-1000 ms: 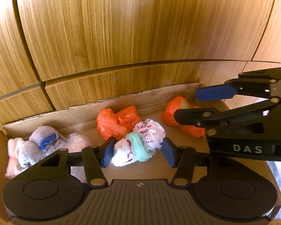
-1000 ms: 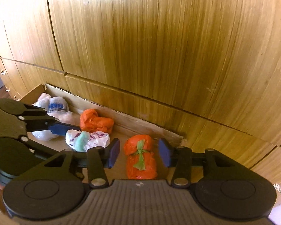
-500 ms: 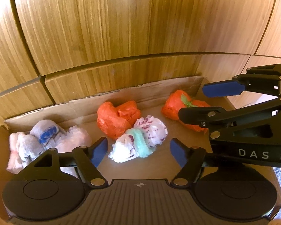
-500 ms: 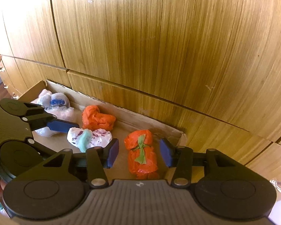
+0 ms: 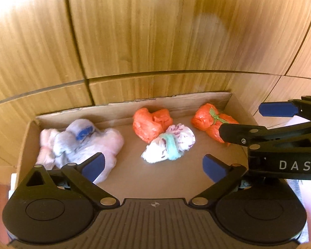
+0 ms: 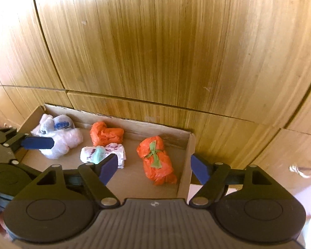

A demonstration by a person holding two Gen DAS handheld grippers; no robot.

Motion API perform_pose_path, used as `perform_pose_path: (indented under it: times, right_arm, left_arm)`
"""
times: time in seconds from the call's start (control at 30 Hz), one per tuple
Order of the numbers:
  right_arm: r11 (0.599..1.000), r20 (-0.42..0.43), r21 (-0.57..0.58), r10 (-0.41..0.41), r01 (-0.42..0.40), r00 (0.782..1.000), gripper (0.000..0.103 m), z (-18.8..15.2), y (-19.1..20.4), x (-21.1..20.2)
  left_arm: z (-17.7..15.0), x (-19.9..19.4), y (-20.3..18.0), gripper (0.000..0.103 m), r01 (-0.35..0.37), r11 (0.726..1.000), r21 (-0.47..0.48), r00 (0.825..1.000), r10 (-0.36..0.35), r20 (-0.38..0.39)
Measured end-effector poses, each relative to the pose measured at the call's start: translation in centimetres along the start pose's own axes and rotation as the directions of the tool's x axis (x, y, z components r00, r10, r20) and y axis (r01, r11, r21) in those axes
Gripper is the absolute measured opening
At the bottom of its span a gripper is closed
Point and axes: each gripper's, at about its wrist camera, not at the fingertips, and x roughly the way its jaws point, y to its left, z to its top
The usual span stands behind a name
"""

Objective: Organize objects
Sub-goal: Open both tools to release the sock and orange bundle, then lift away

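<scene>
Both tongs have lifted off their bundles. Left tongs (image 5: 153,167) opening, nothing between; white bundle (image 5: 169,143) lies mid-box (image 5: 176,100). Right tongs (image 6: 153,168) opening over orange bundle (image 6: 156,164), not touching. Risk, I judge: loose wrapping snagging a pad.

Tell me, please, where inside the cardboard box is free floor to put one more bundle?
Bare floor runs along the near edge of the cardboard box, in front of the white patterned bundle, and between it and the pale bag pile. It is crowded toward the back wall, where the orange bundle touches the white one, and the green-tied orange bundle fills the right end.
</scene>
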Motion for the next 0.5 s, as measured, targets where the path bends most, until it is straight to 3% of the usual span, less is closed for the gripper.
perform_pose_path:
  times: [0.1,0.2,0.5]
  right_arm:
    - [1.000,-0.002,0.003,-0.023,0.023,1.000,0.081,-0.1,0.8,-0.9]
    - [1.000,-0.001,0.012,-0.029,0.029,1.000,0.083,-0.2,1.3,-1.3]
    - [0.993,0.033,0.119,-0.009,0.005,0.999,0.092,-2.3,2.2,-5.3]
  left_arm:
    - [0.2,-0.6,0.9,0.102,-0.005,1.000,-0.008,1.000,0.005,0.001]
    - [0.6,0.7,-1.1,0.102,-0.007,1.000,-0.016,1.000,0.007,0.005]
    - [-1.9,-4.7,0.7,0.102,0.021,0.999,-0.041,0.999,-0.019,0.044]
